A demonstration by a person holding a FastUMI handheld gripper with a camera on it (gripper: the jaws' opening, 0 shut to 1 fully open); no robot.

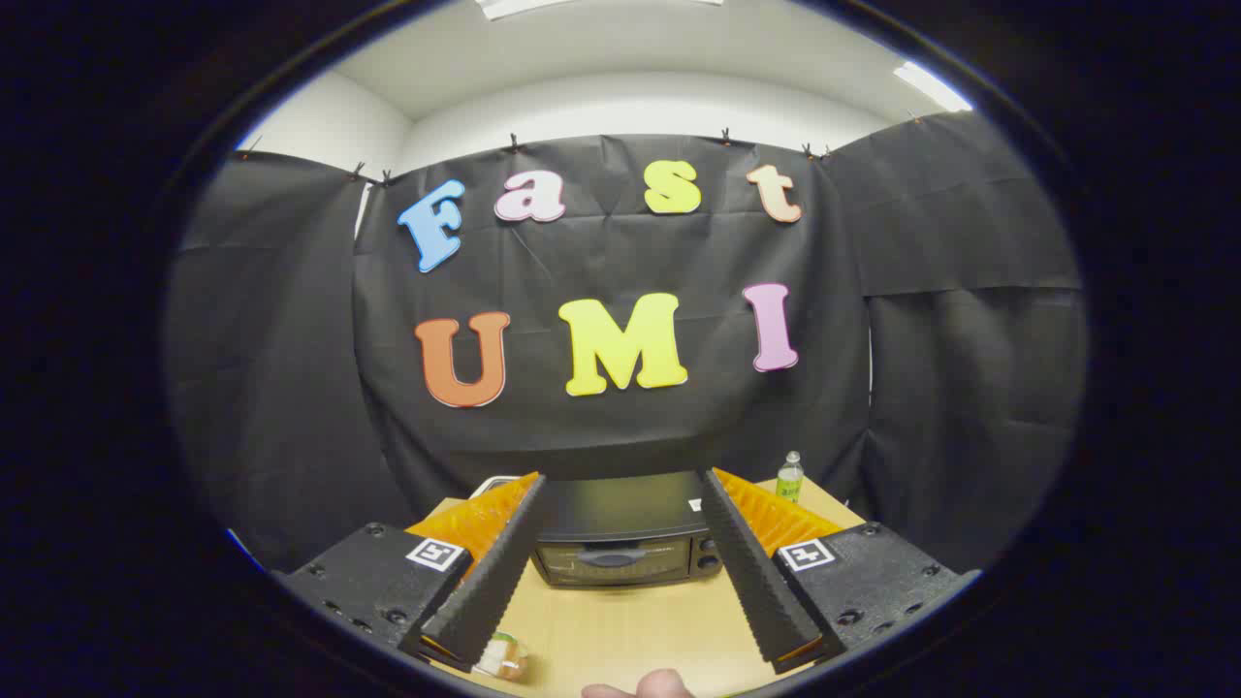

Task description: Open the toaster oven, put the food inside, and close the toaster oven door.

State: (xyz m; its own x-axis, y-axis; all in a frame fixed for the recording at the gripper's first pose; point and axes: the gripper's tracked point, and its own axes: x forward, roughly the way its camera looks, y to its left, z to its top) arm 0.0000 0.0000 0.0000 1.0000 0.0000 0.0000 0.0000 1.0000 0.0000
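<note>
Gripper (620,504) with fingers spread wide and empty; the oven (625,543) stood closed on the table (630,630) just beyond them, food (504,657) beside the left finger. We judged a low, centred approach to the handle (611,558) best

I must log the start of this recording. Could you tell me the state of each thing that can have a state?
Toaster oven: door shut, upright on the wooden table, beyond the fingers.
Tool: open, fingers spread wide, holding nothing.
Food: on the table beside one finger, not yet inside the oven.
Bottle: upright, capped, behind the oven.
</note>
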